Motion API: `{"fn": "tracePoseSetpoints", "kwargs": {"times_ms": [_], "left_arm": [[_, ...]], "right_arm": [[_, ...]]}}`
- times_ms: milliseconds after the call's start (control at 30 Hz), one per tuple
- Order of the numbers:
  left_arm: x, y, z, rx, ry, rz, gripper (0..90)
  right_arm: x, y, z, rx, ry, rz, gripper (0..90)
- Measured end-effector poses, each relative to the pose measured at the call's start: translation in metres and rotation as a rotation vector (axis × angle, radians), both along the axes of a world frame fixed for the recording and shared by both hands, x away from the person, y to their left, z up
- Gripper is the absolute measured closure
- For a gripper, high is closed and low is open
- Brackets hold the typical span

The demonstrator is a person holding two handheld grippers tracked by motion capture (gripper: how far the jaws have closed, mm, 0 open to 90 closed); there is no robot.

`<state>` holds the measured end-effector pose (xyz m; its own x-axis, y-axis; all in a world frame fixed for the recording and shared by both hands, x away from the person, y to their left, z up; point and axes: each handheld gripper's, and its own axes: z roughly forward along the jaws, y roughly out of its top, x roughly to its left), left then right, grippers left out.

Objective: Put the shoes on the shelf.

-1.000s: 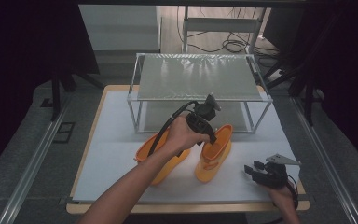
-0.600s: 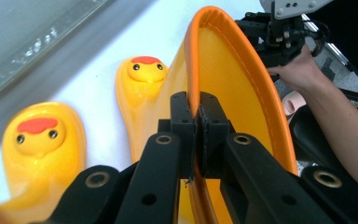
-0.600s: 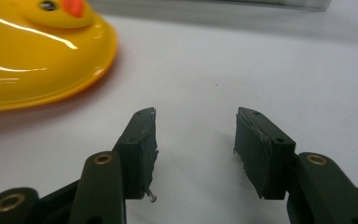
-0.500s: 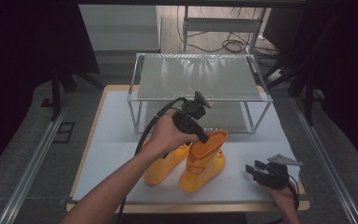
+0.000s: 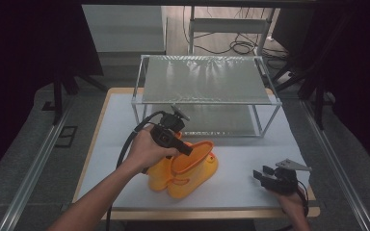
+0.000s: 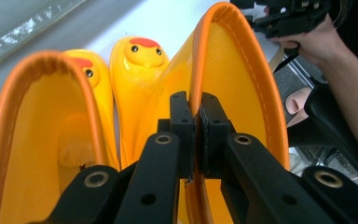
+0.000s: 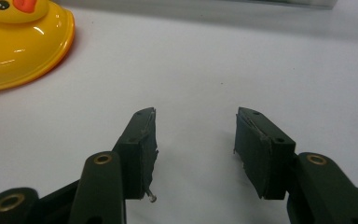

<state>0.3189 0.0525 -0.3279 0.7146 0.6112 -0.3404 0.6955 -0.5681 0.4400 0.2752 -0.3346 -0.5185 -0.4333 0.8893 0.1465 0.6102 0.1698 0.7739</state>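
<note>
Two yellow rubber boots with duck faces on the toes stand side by side on the white table top. My left gripper (image 5: pixel 189 150) (image 6: pixel 196 105) is shut on the orange-edged rim of the right boot (image 5: pixel 195 166) (image 6: pixel 235 60), its pads pinching the shaft wall. The left boot (image 5: pixel 156 174) (image 6: pixel 42 121) stands close against it, not gripped. My right gripper (image 5: pixel 259 174) (image 7: pixel 196 135) rests open low over the table near the front right corner, with nothing between its fingers. A boot's toe (image 7: pixel 18 42) lies off to its left.
A metal-framed rack (image 5: pixel 204 79) with a glass top and a lower shelf stands at the back of the table. The white table top (image 5: pixel 120 120) ends in a wooden front edge just below the boots. Cables lie on the floor behind.
The boots have gone from lying flat to standing upright. My left gripper, holding the right boot's rim, has moved left and toward the front. The right hand has stayed in place.
</note>
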Motion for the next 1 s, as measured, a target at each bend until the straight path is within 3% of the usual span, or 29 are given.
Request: {"fn": "tracePoseSetpoints", "kwargs": {"times_ms": [133,267,567,733,1000], "left_arm": [[-0.005,0.003,-0.002,0.023,-0.009,-0.012,84.0],[-0.006,0.006,-0.002,0.023,-0.013,-0.013,76.0],[-0.009,0.015,0.019,-0.057,-0.05,0.002,56.1],[-0.009,0.024,0.029,-0.091,-0.077,0.009,49.4],[-0.009,0.039,0.033,-0.1,-0.071,0.013,42.6]], "right_arm": [[0.0,0.0,0.0,-0.003,-0.003,0.002,48.0],[0.0,0.001,0.0,-0.006,-0.002,0.004,47.9],[0.0,-0.001,0.0,-0.006,-0.005,0.0,47.6],[-0.001,-0.001,0.0,-0.005,-0.003,0.002,47.0],[-0.001,0.0,0.001,-0.007,-0.006,0.006,45.5]]}}
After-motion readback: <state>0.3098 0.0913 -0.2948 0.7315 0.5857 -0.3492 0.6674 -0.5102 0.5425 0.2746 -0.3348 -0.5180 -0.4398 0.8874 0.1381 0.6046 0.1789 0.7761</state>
